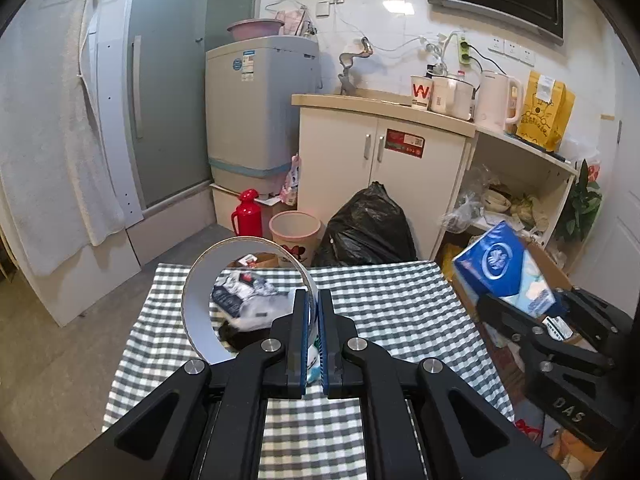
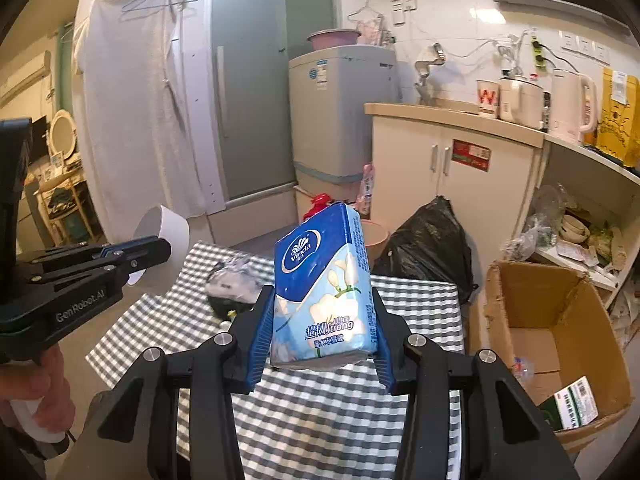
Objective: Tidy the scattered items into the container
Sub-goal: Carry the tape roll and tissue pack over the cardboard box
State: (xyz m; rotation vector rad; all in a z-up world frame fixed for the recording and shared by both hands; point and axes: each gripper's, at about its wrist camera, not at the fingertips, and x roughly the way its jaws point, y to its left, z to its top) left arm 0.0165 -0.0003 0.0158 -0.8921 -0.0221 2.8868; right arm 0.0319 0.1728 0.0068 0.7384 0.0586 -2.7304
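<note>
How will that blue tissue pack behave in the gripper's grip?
The tissue pack probably squashes easily: soft plastic wrap, paper inside. Likely light for its size. Its glossy film may slip between the right gripper pads, since it already sits tilted.

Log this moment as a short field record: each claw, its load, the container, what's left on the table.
left claw: shut on white tape roll
right claw: shut on blue tissue pack, raised above table
container: cardboard box, open, right of table, a green-white packet inside
table: checked cloth; plastic-wrapped bundle at far side
</note>
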